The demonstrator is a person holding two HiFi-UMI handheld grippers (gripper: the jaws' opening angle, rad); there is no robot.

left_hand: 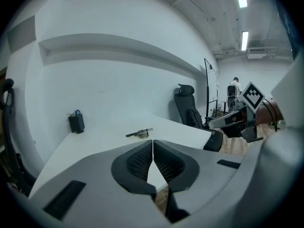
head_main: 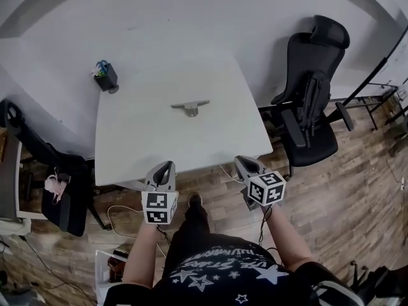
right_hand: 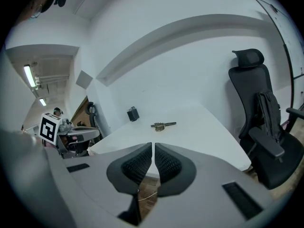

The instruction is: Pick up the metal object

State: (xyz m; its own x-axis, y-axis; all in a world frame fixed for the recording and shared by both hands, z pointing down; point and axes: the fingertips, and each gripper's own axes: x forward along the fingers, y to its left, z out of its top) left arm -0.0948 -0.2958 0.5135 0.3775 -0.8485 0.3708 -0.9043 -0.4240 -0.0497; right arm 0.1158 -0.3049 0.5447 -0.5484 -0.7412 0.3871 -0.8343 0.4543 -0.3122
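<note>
**Both grippers closed and empty; metal piece lies well ahead**

The left gripper (left_hand: 153, 141) has its ribbed black pads pressed together with nothing between them. The right gripper (right_hand: 153, 145) is the same, with only a hairline slit between its pads and no load. Both hover over the floor just short of the near edge of the white rectangular table (head_main: 140, 139).

The small grey metal object, a thin bar with a stubby lug under its middle (head_main: 190, 107), lies flat on the tabletop. It is well apart from both tools and almost straight ahead of each one's jaws, between their two lines of aim. Beyond it, off to the left gripper's far left, stands a black pen holder (head_main: 106, 77).

The piece looks stiff and fairly light, with a smooth surface that could slip. Because it sits so low, the pads have little height to catch. The best hold is probably across the narrow bar at its middle, where the lug adds thickness. The chosen gripper's jaws would have to open first.
</note>
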